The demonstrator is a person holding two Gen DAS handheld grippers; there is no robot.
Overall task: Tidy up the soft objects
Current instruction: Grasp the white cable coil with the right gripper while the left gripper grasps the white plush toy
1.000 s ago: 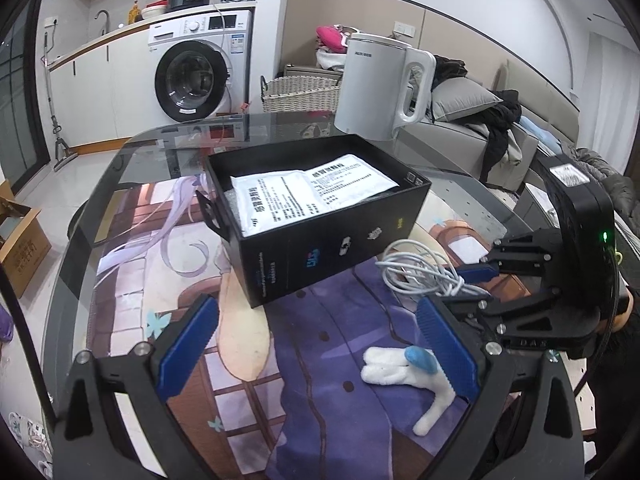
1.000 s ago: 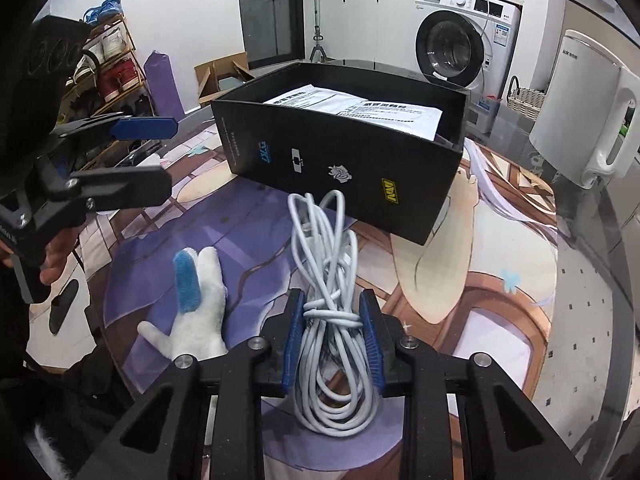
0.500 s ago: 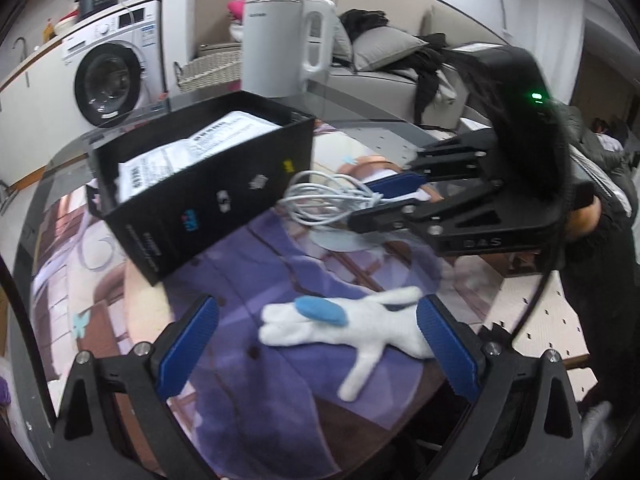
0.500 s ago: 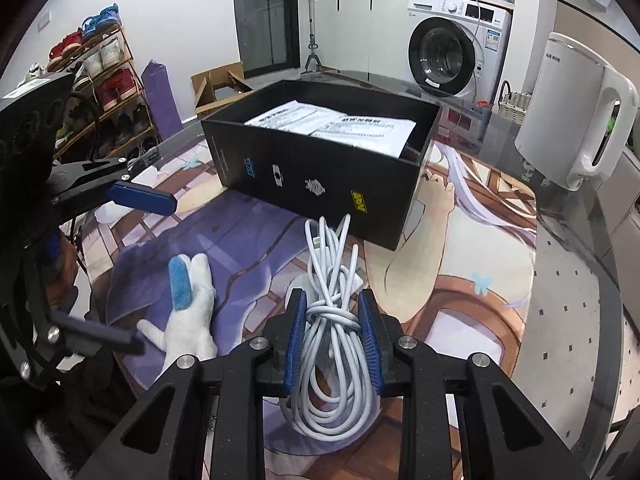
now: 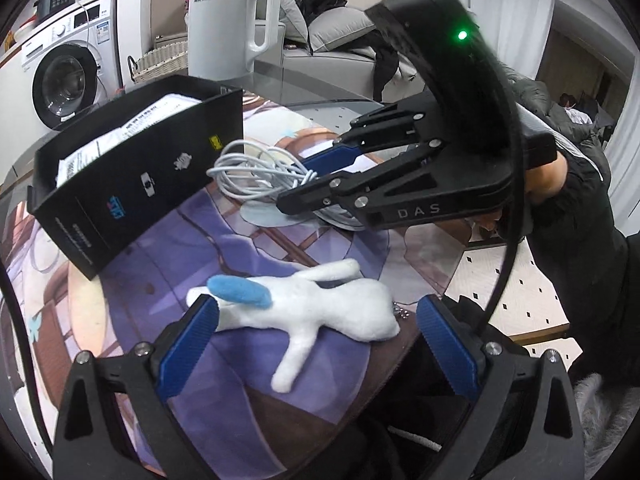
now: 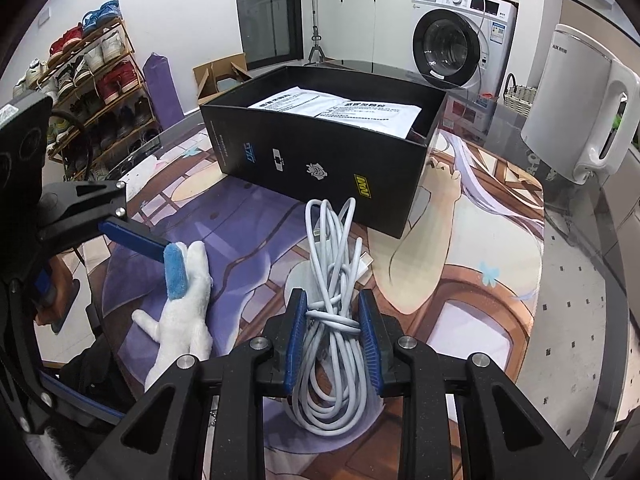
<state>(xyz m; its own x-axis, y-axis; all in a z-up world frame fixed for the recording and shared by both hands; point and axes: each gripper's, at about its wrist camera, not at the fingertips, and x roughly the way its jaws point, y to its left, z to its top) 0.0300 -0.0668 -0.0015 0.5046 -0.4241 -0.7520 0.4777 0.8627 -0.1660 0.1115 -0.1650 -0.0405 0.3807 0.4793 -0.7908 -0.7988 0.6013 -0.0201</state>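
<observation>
A white plush toy with a blue ear [image 5: 304, 304] lies on the printed mat near the table's front edge. My left gripper [image 5: 316, 320] is open with a blue pad on each side of the toy, the left pad at its head. The toy also shows in the right wrist view [image 6: 186, 304]. My right gripper [image 6: 332, 316] is shut on a coiled white cable [image 6: 332, 280] and holds it above the mat in front of the black box [image 6: 320, 160]. The cable [image 5: 256, 172] and right gripper [image 5: 320, 176] also show in the left wrist view.
The black box [image 5: 132, 176] holds white paper packets. A white electric kettle [image 6: 580, 108] stands on the table behind it. A washing machine [image 6: 452, 48] and a shoe rack [image 6: 92, 88] stand beyond the table. The table edge is close behind the toy.
My left gripper has swung right and come down around the plush toy. My right gripper has lifted the cable slightly and moved closer to the box.
</observation>
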